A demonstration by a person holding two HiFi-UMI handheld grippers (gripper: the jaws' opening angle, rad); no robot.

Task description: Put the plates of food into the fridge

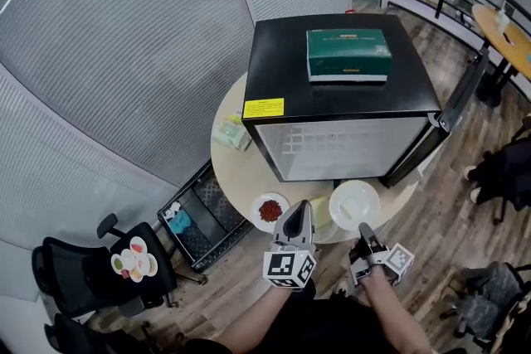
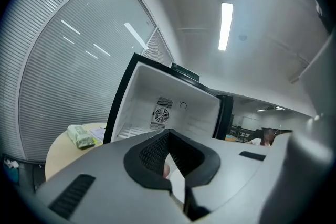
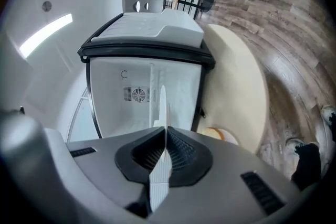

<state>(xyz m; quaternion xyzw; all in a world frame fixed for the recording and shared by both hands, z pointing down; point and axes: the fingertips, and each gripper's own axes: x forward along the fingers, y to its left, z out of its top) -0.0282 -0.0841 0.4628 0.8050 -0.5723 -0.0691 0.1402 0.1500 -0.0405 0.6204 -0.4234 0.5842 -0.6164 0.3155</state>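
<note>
- Right gripper (image 1: 363, 233): jaws clenched on the rim of a round white plate (image 1: 354, 203), at the near edge of the round beige worktop (image 1: 236, 170), in front of the open black mini fridge (image 1: 340, 62)
- Left gripper (image 1: 297, 220): jaws drawn together at the tips; any contents could not be determined
- Small white plate of red food (image 1: 270, 210) lay on the worktop, just beside the left gripper
</note>
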